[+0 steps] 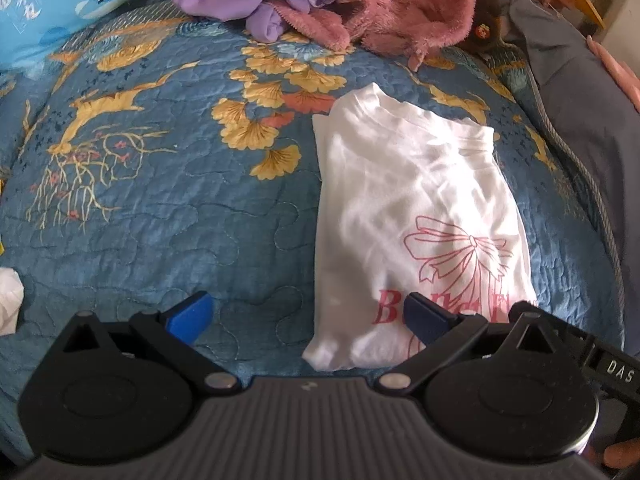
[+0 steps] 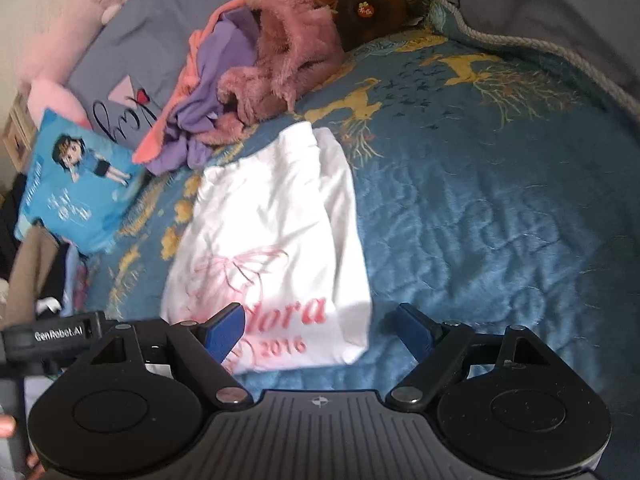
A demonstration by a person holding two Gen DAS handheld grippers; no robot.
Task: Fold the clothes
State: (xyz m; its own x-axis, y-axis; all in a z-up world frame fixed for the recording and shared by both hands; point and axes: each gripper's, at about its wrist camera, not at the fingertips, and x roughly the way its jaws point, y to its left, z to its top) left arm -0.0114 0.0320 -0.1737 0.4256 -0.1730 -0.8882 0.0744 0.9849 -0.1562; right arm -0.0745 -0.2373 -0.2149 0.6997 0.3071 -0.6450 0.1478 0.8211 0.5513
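A white T-shirt (image 1: pixel 412 216) with a pink bow print and pink lettering lies folded into a narrow strip on the blue quilt (image 1: pixel 180 208). It also shows in the right wrist view (image 2: pixel 276 224). My left gripper (image 1: pixel 308 316) is open and empty, hovering over the shirt's near left corner. My right gripper (image 2: pixel 320 332) is open and empty, hovering over the shirt's near right corner. Neither gripper touches the cloth.
A heap of pink fleece and purple clothes (image 1: pixel 320 4) lies at the far side of the bed (image 2: pixel 248 72). A blue cartoon pillow (image 2: pixel 76 176), plush toys (image 2: pixel 360 0) and a grey pillow (image 1: pixel 584 92) lie around it. A white cloth scrap (image 1: pixel 10 300) sits at the left.
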